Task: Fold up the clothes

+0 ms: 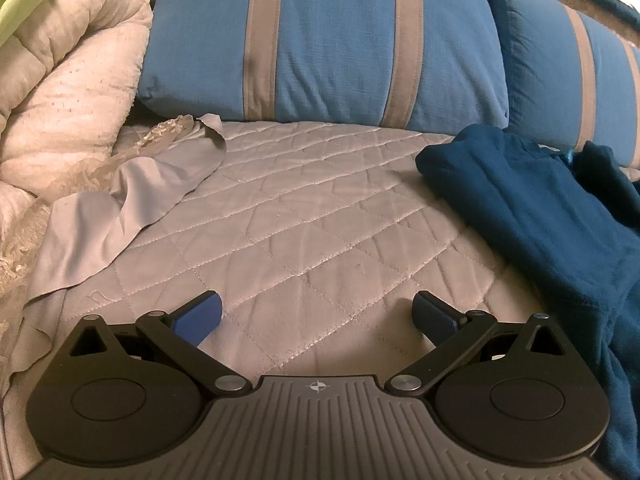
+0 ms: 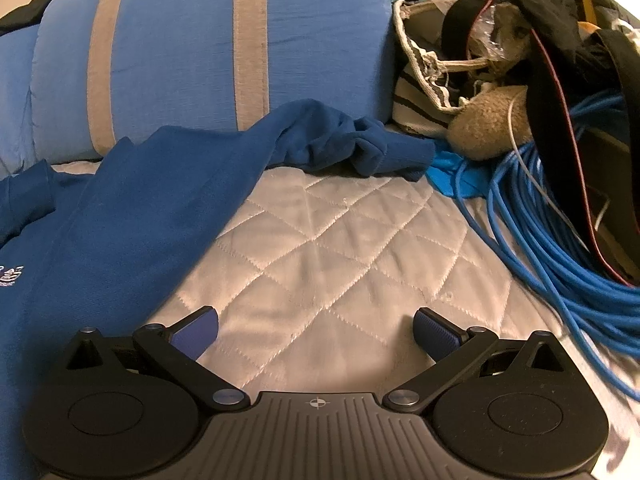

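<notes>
A dark blue sweatshirt (image 1: 552,216) lies crumpled on the quilted grey bed cover (image 1: 312,216), at the right of the left wrist view. In the right wrist view the same sweatshirt (image 2: 120,216) fills the left side, one sleeve (image 2: 352,140) stretched right toward the pillow. A small white logo shows at its left edge. My left gripper (image 1: 318,316) is open over bare quilt, left of the sweatshirt. My right gripper (image 2: 316,332) is open too, over bare quilt (image 2: 340,248), with the sweatshirt just beside its left finger. Neither gripper holds anything.
Blue pillows with grey stripes (image 1: 320,40) line the back. A thin grey cloth (image 1: 132,204) and a bunched pale comforter (image 1: 68,80) lie at left. At right sit a coil of blue cable (image 2: 560,240), a striped woven bag (image 2: 424,92), dark straps and a tan plush thing (image 2: 488,124).
</notes>
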The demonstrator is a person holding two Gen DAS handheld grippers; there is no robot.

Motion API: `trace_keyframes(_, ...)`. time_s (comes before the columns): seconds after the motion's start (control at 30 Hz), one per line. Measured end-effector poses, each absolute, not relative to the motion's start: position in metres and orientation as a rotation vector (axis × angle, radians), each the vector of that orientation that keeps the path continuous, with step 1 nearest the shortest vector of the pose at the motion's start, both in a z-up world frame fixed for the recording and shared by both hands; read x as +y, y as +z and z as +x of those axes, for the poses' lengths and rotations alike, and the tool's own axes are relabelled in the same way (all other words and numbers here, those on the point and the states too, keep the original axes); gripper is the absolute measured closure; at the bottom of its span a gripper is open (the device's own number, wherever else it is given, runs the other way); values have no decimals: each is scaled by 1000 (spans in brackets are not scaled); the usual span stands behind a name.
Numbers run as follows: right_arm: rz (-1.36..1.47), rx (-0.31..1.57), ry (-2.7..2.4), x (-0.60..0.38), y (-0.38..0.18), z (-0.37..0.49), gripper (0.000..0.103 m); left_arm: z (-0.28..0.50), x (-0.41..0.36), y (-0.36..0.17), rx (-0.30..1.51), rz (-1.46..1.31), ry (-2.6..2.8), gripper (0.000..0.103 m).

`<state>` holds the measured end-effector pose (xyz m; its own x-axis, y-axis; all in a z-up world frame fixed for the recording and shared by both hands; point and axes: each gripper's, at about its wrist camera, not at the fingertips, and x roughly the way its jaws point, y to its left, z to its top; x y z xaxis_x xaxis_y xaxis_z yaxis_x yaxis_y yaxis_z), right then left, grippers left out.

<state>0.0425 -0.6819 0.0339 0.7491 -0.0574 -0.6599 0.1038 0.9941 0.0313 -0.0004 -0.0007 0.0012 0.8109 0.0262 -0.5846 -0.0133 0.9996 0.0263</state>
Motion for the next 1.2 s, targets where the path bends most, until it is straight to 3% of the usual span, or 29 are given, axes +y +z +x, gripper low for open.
trace_keyframes(0.5,147,738,2,-648,73,-25,0,-8,-12,21,768,24,52,0)
trace_keyframes(0.9,6,739,151,-544,142,-46,0,-44,-56,96,655,37,-100,0)
trace_keyframes(1.2,-32,746,325,-457,137,-64,0,-36,-98,103,669,-12,-226,0)
